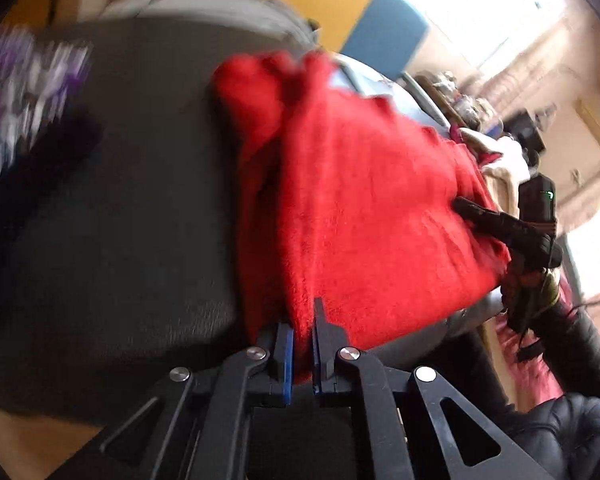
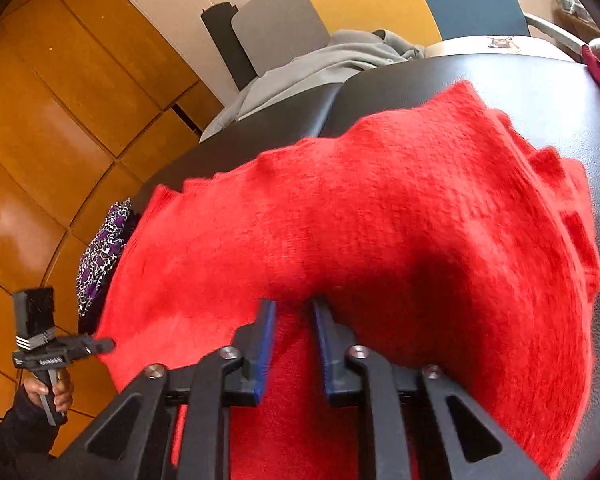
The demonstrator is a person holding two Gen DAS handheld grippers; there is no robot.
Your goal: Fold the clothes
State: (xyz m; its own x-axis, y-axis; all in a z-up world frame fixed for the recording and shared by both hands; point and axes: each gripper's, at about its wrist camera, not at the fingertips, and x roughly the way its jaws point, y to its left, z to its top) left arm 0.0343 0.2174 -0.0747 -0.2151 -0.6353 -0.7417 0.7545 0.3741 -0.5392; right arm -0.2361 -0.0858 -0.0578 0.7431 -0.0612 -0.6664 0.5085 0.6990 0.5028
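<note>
From the right wrist view, at the far left a hand (image 2: 48, 394) grips the handle of the left claw (image 2: 100, 346), whose tips meet the near left corner of the red knitted garment (image 2: 380, 248). Just beyond that corner a purple-and-white patterned cloth (image 2: 104, 252) lies bunched at the edge of the dark padded tabletop (image 2: 540, 92). The red garment spreads across most of the tabletop, its surface rumpled, with a ribbed edge folded into ridges toward the right. Farther back a grey garment (image 2: 324, 64) lies heaped at the far edge, before a wall of orange wooden panels (image 2: 60, 92). In the foreground the right claw (image 2: 294, 320) pinches a raised fold of the red garment between its blue pads (image 2: 266, 344), the cloth running down between the fingers.

From the left wrist view, the patterned cloth (image 1: 32, 92) is a blur at the far left, so its shape cannot be made out. The left claw (image 1: 302, 344) is pressed together on the near edge of the red garment (image 1: 364, 208), a thin fold caught between its blue pads (image 1: 288, 360). To the right, the right claw (image 1: 464, 206) reaches onto the garment's far side; whether it grips there is hard to judge from this angle. A black sleeve (image 1: 572, 432) fills the lower right corner.
</note>
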